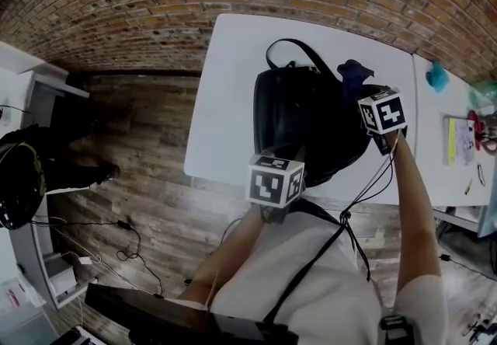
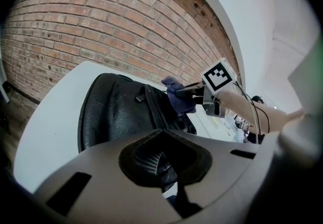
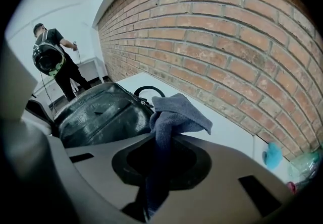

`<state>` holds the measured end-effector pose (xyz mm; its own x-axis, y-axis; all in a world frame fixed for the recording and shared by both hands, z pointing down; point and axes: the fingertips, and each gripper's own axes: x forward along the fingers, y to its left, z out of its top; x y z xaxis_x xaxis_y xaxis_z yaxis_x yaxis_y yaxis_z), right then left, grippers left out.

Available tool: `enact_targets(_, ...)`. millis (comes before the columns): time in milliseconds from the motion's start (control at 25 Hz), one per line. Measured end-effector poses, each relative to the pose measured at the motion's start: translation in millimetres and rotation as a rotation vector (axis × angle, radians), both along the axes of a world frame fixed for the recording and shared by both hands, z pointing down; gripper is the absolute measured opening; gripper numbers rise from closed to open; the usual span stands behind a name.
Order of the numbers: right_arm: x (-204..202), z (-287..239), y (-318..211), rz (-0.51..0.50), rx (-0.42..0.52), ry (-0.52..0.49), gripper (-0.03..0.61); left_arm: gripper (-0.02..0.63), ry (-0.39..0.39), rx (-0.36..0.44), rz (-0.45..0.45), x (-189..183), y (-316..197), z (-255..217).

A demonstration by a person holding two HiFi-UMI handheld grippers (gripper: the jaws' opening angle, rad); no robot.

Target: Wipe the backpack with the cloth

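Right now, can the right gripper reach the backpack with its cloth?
Probably yes. The right gripper is shut on the blue cloth and hangs right beside the black backpack on the white table. Nothing stands between them, so a short move should bring the cloth onto it.

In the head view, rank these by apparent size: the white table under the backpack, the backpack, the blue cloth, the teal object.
1. white table
2. backpack
3. blue cloth and teal object: they look near alike, and the cloth is bunched, so unranked.
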<state>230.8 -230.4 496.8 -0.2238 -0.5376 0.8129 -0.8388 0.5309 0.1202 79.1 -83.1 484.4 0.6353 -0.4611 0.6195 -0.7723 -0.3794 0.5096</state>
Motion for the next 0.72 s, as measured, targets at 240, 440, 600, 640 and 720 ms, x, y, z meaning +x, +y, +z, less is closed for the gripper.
enact_targets(240, 8.6, 24.6, -9.0, 0.037, -0.037, 0.025, 0.048, 0.003, -0.001, -0.005, -0.006, 0.0, -1.1, 2.1)
enact_targets(440, 10.3, 30.8, -7.3, 0.053, -0.045, 0.018, 0.047, 0.003, -0.001, -0.008, -0.007, -0.6, -0.8, 2.6)
enact_targets(600, 9.5, 31.3, -1.2, 0.054, -0.046, 0.015, 0.046, 0.003, 0.002, -0.006, -0.006, -0.4, -0.9, 2.4)
enact_targets(640, 9.5, 31.3, 1.2, 0.052, -0.047, 0.016, 0.048, 0.003, 0.004, -0.005, -0.006, -0.2, -0.9, 2.3)
enact_targets(720, 9.8, 31.6, 7.3, 0.045, -0.050, 0.017, 0.048, 0.003, 0.007, -0.005, -0.007, 0.7, -0.1, 2.2)
